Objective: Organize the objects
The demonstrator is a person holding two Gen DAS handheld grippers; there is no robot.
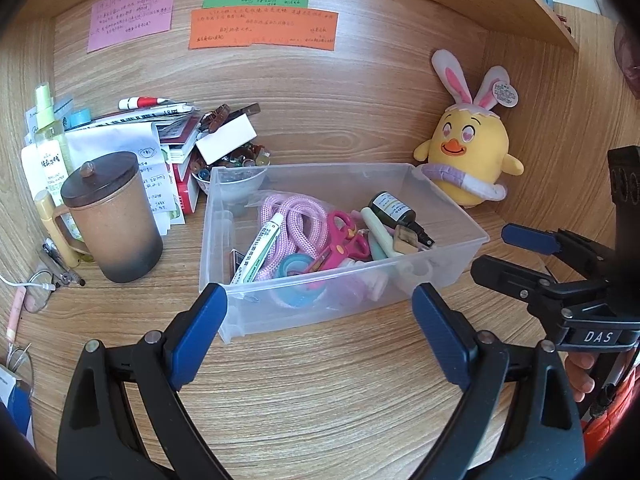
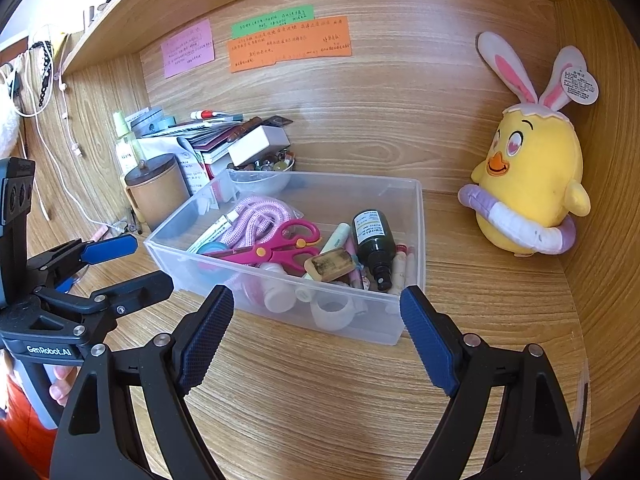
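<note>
A clear plastic bin (image 1: 452,216) (image 2: 416,216) stands on the wooden desk. It holds a pink rope (image 1: 296,220) (image 2: 256,216), pink scissors (image 1: 340,240) (image 2: 276,252), a dark spray bottle (image 1: 396,212) (image 2: 372,244), a white tube (image 1: 256,252), tape rolls and other small items. My left gripper (image 1: 320,312) is open and empty just in front of the bin; it also shows in the right wrist view (image 2: 132,260). My right gripper (image 2: 316,320) is open and empty before the bin's near wall; it also shows in the left wrist view (image 1: 496,252).
A yellow chick plush (image 1: 468,156) (image 2: 532,188) sits at the back right. A brown lidded mug (image 1: 112,216) (image 2: 158,188), a pile of books and papers (image 1: 168,132), a bowl of beads (image 1: 236,168) and a spray bottle (image 1: 48,128) crowd the left. Paper notes (image 1: 260,28) hang on the back wall.
</note>
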